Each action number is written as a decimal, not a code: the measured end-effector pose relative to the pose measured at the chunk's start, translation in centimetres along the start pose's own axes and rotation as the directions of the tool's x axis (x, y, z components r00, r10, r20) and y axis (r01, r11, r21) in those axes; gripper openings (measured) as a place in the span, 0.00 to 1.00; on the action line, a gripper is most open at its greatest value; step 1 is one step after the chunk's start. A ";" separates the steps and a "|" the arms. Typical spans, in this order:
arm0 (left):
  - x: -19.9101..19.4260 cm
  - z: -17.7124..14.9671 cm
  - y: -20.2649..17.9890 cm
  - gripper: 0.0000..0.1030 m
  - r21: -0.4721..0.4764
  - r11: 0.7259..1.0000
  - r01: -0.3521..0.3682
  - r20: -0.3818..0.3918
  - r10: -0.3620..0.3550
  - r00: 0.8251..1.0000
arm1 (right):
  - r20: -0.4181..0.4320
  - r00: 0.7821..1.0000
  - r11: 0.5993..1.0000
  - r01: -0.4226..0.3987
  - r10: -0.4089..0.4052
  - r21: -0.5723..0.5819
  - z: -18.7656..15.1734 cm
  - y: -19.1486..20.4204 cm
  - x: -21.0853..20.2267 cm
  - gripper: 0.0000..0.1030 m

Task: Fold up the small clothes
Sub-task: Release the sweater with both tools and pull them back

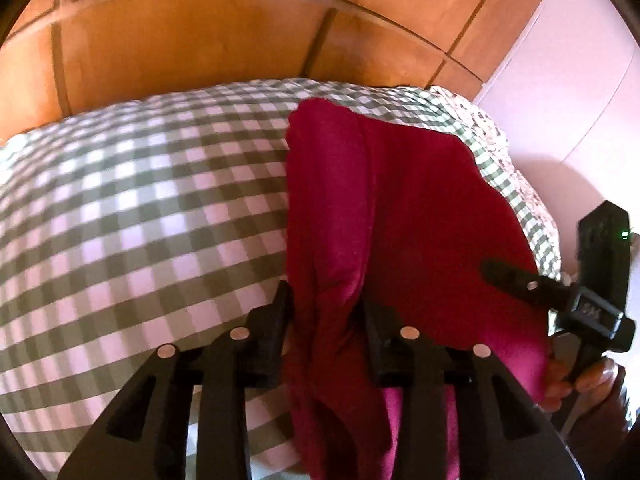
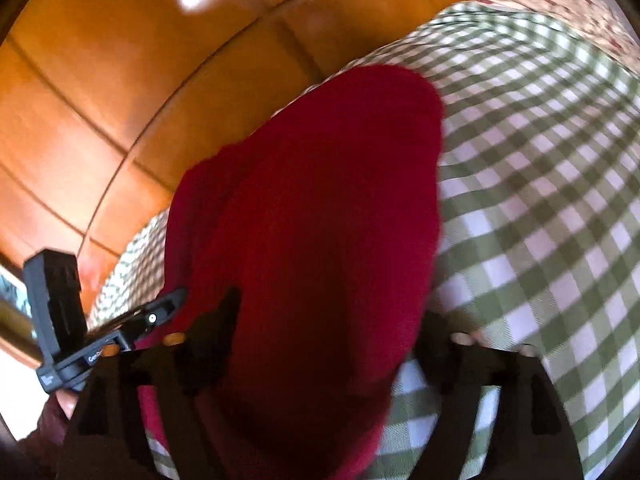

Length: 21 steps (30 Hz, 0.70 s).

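Left tool point(image 1: 326, 312) is pinching a bunched fold of the red garment point(image 1: 400, 208), cloth squeezed between its narrow jaws. The garment lies on the checked cover point(image 1: 140, 200), running toward twelve o'clock from the tool. Over at three o'clock the right tool point(image 1: 600, 280) shows, a hand point(image 1: 588, 380) beneath it. In the right wrist view, blurred, the right tool point(image 2: 332, 320) has its jaws set wide, the garment point(image 2: 320, 200) draped between them, no pinch visible. Wooden panels point(image 1: 200, 40) rise behind.

Green-and-white checked bedcover point(image 1: 132, 200), glossy orange wooden panelling point(image 1: 192, 40) behind, pale wall point(image 1: 580, 80), light glare on wood
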<state>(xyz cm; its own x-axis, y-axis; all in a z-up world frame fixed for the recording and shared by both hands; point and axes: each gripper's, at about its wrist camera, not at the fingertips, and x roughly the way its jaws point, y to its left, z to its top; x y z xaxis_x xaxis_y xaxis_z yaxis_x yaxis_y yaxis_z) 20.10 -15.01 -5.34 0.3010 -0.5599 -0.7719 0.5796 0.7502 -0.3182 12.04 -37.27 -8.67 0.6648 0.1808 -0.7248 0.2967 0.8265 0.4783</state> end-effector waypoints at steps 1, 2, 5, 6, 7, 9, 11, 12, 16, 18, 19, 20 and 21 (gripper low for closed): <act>-0.9 -0.4 -0.4 0.37 0.019 0.999 -0.029 0.020 0.028 0.999 | 0.026 0.999 0.999 0.032 -0.032 -0.023 0.3 0.4 -0.9 0.81; -1.6 -0.6 -0.3 0.37 0.035 0.998 -0.055 0.036 0.054 0.998 | 0.067 0.996 0.997 0.067 -0.064 -0.041 0.4 0.5 -2.1 0.81; -3.7 -1.8 -1.0 0.39 0.069 0.991 -0.117 0.100 0.110 0.989 | 0.184 0.975 0.988 0.137 -0.122 -0.070 0.8 1.4 -5.7 0.75; -3.8 -1.8 -1.3 0.39 0.085 0.986 -0.145 0.112 0.135 0.984 | 0.203 0.972 0.986 0.142 -0.122 -0.084 0.7 1.6 -6.4 0.64; -3.7 -2.1 -1.5 0.40 0.098 0.979 -0.180 0.118 0.168 0.979 | 0.218 0.969 0.982 0.148 -0.120 -0.116 0.4 2.4 -7.1 0.60; -3.6 -2.5 -1.0 0.40 0.082 0.978 -0.191 0.109 0.182 0.977 | 0.218 0.969 0.971 0.158 -0.118 -0.177 -0.6 4.3 -6.8 0.48; -2.6 -2.4 -0.6 0.43 0.051 0.980 -0.194 0.098 0.188 0.977 | 0.187 0.972 0.958 0.180 -0.138 -0.225 -1.2 5.2 -5.4 0.46; -2.3 -2.5 -0.3 0.46 0.041 0.978 -0.203 0.096 0.198 0.975 | 0.143 0.975 0.951 0.202 -0.172 -0.233 -1.7 5.4 -3.6 0.46; -2.0 -2.5 0.0 0.52 0.024 0.978 -0.207 0.096 0.204 0.974 | 0.158 0.935 0.896 0.351 -0.318 -0.271 -3.9 5.5 -0.5 0.46; -2.8 -2.7 -0.1 0.52 0.008 0.979 -0.202 0.098 0.200 0.975 | 0.152 0.933 0.901 0.355 -0.325 -0.248 -3.6 5.8 -0.9 0.46; -3.3 -3.0 -0.2 0.54 0.003 0.979 -0.204 0.101 0.203 0.974 | 0.153 0.931 0.900 0.360 -0.331 -0.246 -3.6 6.1 -1.3 0.46; -3.5 -3.1 -0.3 0.54 -0.001 0.979 -0.205 0.103 0.204 0.974 | 0.156 0.927 0.896 0.370 -0.340 -0.246 -3.7 6.3 -1.6 0.46; -3.8 -3.3 -0.4 0.54 -0.004 0.979 -0.205 0.107 0.204 0.973 | 0.163 0.923 0.891 0.381 -0.349 -0.246 -3.8 6.4 -1.8 0.46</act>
<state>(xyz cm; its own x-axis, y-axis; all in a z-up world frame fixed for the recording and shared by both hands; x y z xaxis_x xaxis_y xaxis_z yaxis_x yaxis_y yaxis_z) 16.28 -12.03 -4.09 0.4923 -0.4294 -0.7572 0.5022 0.8506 -0.1558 10.11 -30.25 -6.18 0.6213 -0.2086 -0.7553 0.3489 0.9367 0.0283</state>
